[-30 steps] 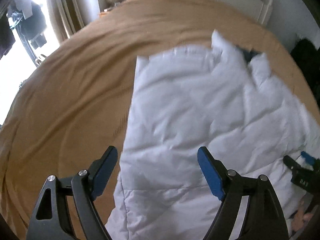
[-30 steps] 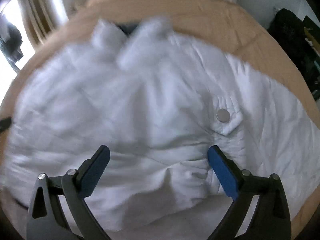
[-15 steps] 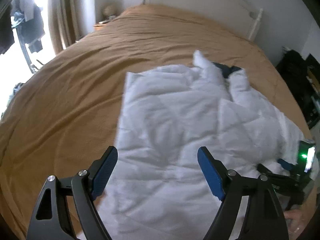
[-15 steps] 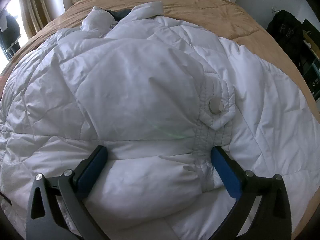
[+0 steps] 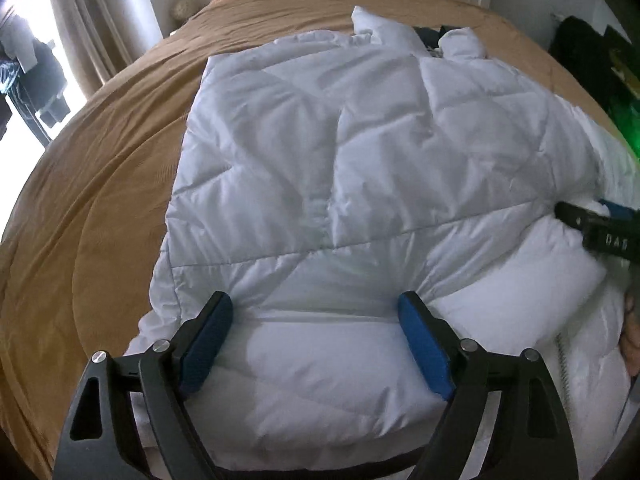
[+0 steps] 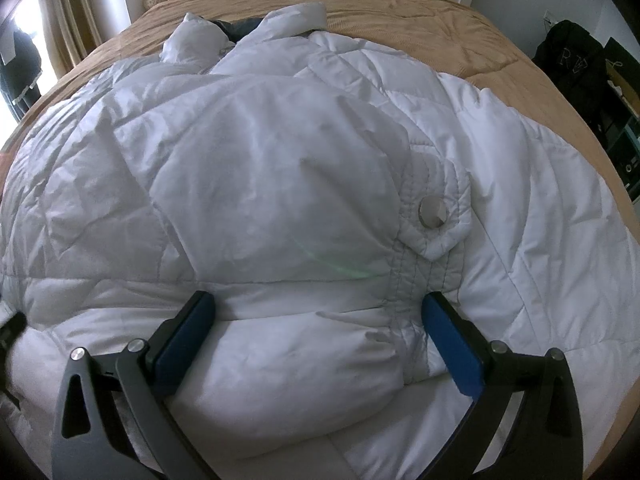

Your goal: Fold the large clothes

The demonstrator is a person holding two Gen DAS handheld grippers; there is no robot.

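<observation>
A white quilted puffer jacket (image 5: pixel 360 168) lies spread on a bed covered with a tan ribbed bedspread (image 5: pixel 100 184). In the left wrist view the jacket fills the centre and right of the frame, its collar (image 5: pixel 384 28) toward the top, where a dark lining shows between the two collar flaps. A straight folded edge runs down the jacket's left side, with bare bedspread beyond it.

The left gripper (image 5: pixel 316 320) sits at the bottom centre of that view with its blue-padded jaws standing wide apart. A puffy roll of the jacket's near edge bulges between the pads; the fabric lies against both pads, but they do not pinch it flat, and whether they press on it cannot be told.

In the right wrist view the jacket covers nearly the whole frame. A round silver snap button (image 6: pixel 432 211) on a stitched tab sits right of centre, beside a vertical stitched band. The right gripper (image 6: pixel 320 316) is at the bottom centre, jaws likewise wide, straddling a thick padded fold of the jacket's near edge; the pads meet the fabric on both sides, and a firm grip cannot be confirmed.

At the right edge of the left wrist view the other gripper's black tip rests on the jacket. A window with curtains (image 5: pixel 80 36) is at the upper left, a dark bag (image 6: pixel 572 64) at the upper right.
</observation>
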